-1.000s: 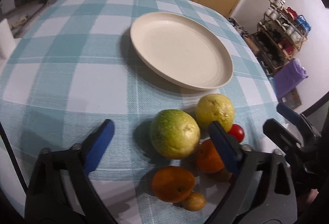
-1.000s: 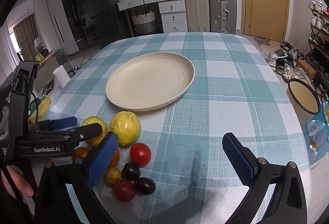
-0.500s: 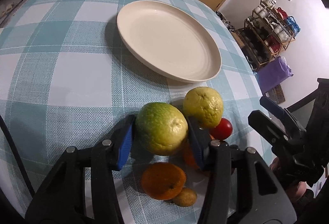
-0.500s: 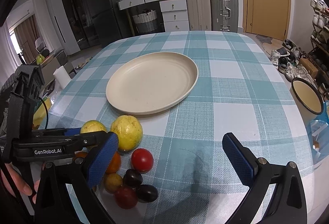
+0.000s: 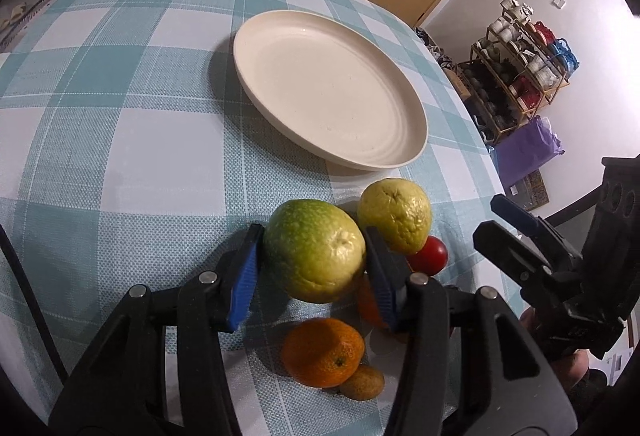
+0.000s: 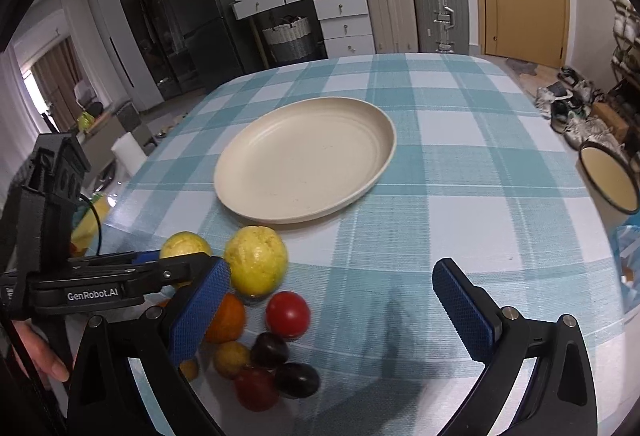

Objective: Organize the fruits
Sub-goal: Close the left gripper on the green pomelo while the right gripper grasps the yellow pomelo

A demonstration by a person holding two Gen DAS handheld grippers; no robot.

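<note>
My left gripper (image 5: 314, 268) is shut on a green-yellow citrus fruit (image 5: 314, 256) and holds it above the cloth, short of the cream plate (image 5: 328, 88). It also shows in the right wrist view (image 6: 186, 244). A yellow citrus (image 5: 394, 214), a red tomato (image 5: 430, 256), an orange (image 5: 322, 352) and a small brown fruit (image 5: 362, 382) lie in a cluster on the table. My right gripper (image 6: 332, 310) is open and empty above the cloth, right of the cluster. Dark plums (image 6: 296, 380) and a tomato (image 6: 288, 314) lie by its left finger.
The table carries a teal-and-white checked cloth (image 6: 460, 164). The plate (image 6: 306, 164) stands at the table's middle with nothing on it. A round tray (image 6: 610, 176) stands beyond the right edge. Suitcases and drawers stand behind the table.
My left gripper has closed on the green-yellow citrus and lifted it slightly. The right gripper has stayed open and almost still.
</note>
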